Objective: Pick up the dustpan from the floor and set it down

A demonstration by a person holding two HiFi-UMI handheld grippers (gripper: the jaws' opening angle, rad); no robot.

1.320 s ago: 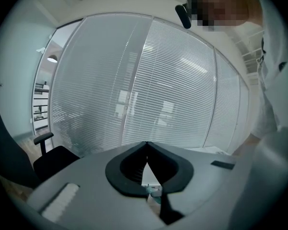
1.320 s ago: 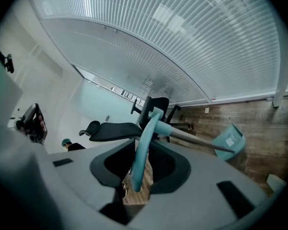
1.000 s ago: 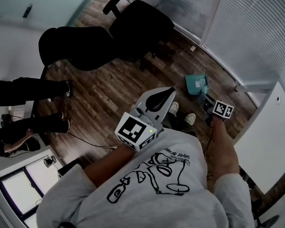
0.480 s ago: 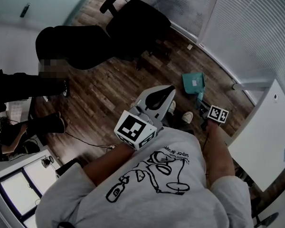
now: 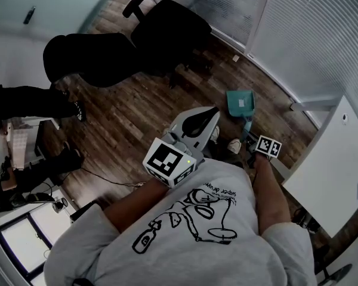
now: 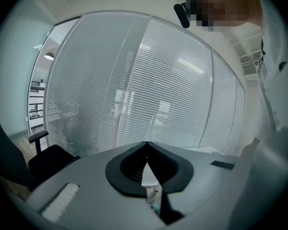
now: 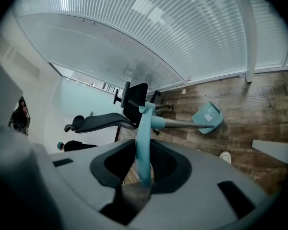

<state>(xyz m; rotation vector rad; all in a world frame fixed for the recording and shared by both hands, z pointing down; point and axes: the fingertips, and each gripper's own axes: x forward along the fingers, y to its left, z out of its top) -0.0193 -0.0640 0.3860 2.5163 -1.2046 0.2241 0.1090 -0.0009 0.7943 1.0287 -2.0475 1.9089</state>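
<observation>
**Right hand-held gripper.** The right hand-held gripper [image 7: 143,170] is found clamped on the teal dustpan handle [image 7: 144,138]. The handle stands between the two dark pads and is pinched at its lower end. From the jaws the handle rises to a bend. There a grey shaft [image 7: 180,124] is joined to it and runs off to the right, down to the teal dustpan [image 7: 207,118].

In the head view the same hand-held gripper [image 5: 250,140] is seen at the end of the bare right forearm, with its marker cube [image 5: 267,146] facing up. The dustpan [image 5: 240,102] lies beyond it, low over the wooden floor [image 5: 137,112] and near the base of the window blinds [image 5: 304,34]. Whether the pan touches the boards cannot be determined.

**Left hand-held gripper.** The left hand-held gripper [image 6: 146,146] is recorded with its jaws pressed together at the tips and nothing between them. In the head view it [image 5: 210,113] is held in front of the grey sweatshirt [image 5: 197,231], well apart from the dustpan, and its own marker cube [image 5: 169,162] is visible behind it.

**Surroundings.** A white shoe [image 5: 234,146] is seen on the floor just beside the right hand-held gripper. A black office chair [image 5: 167,25] stands further off, towards the blinds. A person in dark clothing [image 5: 24,106] is noted at the left edge.
</observation>
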